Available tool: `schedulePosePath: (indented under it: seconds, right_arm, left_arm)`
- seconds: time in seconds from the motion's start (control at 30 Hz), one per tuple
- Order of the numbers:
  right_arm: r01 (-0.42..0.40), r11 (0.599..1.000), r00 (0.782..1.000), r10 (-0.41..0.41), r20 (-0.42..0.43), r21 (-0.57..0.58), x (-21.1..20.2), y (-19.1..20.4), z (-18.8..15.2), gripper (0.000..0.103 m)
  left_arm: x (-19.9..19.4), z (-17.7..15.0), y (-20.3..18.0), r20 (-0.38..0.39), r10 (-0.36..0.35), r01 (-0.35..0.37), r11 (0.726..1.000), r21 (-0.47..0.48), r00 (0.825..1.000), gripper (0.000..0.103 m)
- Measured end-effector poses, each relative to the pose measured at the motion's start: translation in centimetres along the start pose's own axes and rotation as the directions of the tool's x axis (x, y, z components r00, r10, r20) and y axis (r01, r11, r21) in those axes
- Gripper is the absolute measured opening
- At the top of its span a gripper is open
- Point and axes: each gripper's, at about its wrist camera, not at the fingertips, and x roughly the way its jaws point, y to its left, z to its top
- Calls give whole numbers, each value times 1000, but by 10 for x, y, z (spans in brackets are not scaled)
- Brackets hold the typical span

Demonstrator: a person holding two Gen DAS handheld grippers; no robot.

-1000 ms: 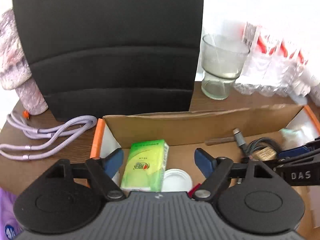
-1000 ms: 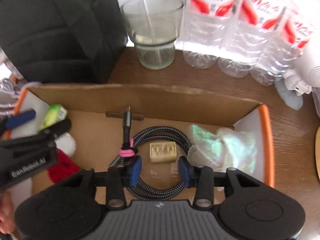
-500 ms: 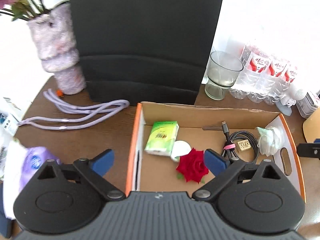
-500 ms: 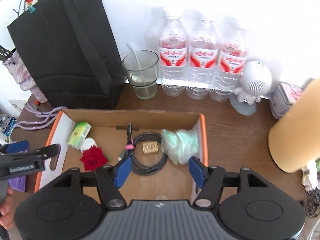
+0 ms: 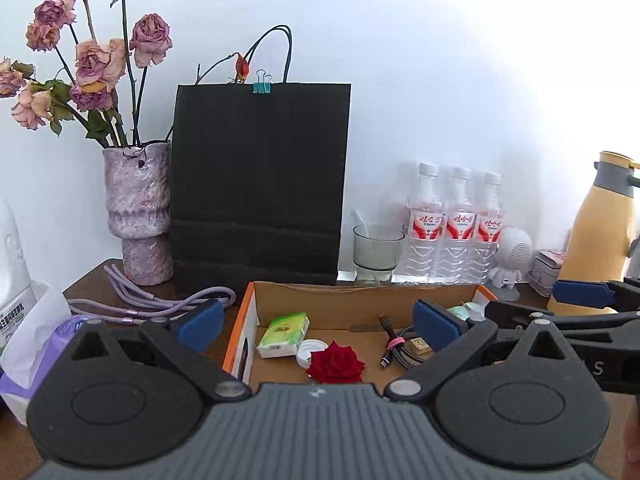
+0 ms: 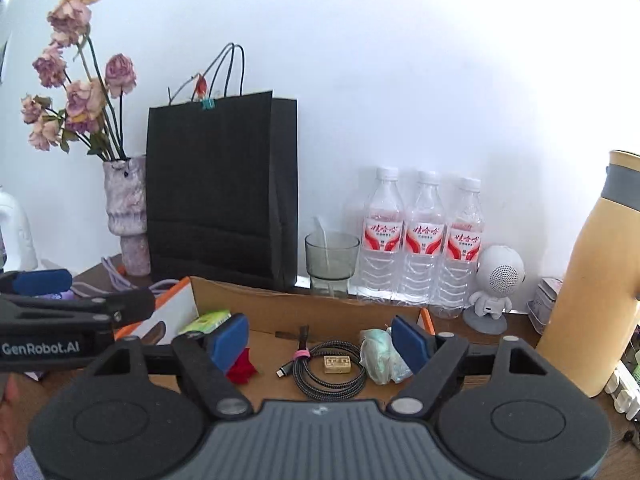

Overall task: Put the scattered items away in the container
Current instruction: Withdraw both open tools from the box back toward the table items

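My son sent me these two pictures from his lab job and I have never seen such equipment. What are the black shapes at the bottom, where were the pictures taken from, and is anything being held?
There is no robot here: a person holds a hand tool with two jaws in each hand, and a camera on each tool looks forward along its blue-padded fingers. One picture comes from the left gripper, the other from the right gripper. Both stand open and hold nothing. On the brown wooden table sits an open cardboard box with orange edges. Inside lie a green tissue packet, a red rose head, a coiled black braided cable and a crumpled pale green bag. A lilac cord lies outside the box.
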Motion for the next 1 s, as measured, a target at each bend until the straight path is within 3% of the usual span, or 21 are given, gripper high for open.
schedulePosePath:
  seconds: [0.2,0.27,0.33,0.43,0.5,0.57,0.67,0.77,0.83,0.9,1.0]
  right_arm:
    - [12,1000,999,-12,51,11,-28,5,3,78]
    - [26,1000,996,-26,88,-6,-55,15,-5,78]
    - [28,999,993,-24,111,-26,-89,24,-21,79]
    - [-27,999,991,33,130,-44,-136,32,-54,85]
    - [-20,997,989,30,146,-69,-165,40,-78,86]
    - [-7,993,984,28,178,-116,-192,50,-100,86]
    - [10,991,982,16,186,-136,-217,56,-121,86]
    - [-4,995,988,20,154,-102,-220,48,-126,85]
    - [34,996,992,-23,122,-87,-206,39,-126,83]
    - [77,995,995,-72,74,-68,-182,26,-124,69]
    - [80,996,997,-79,24,-29,-149,6,-120,62]
  left_arm:
    - [-32,-9,-5,7,-2,2,999,50,1000,103]
    - [-55,-23,-4,1,23,-23,999,49,1000,103]
    - [-81,-42,0,1,-6,6,1000,10,1000,103]
    - [-112,-74,5,-47,-72,69,996,-52,996,103]
    - [-131,-97,8,-65,-82,75,992,-100,995,103]
    - [-139,-119,8,-134,-79,61,990,-130,988,103]
    - [-139,-140,5,-220,-36,19,997,-79,975,103]
    - [-137,-148,5,-240,-6,-4,999,-40,971,103]
    - [-135,-147,5,-237,-11,1,999,-45,971,101]
    - [-134,-144,3,-226,-30,19,999,-48,974,101]
    - [-132,-135,-2,-191,-59,56,998,-25,980,100]
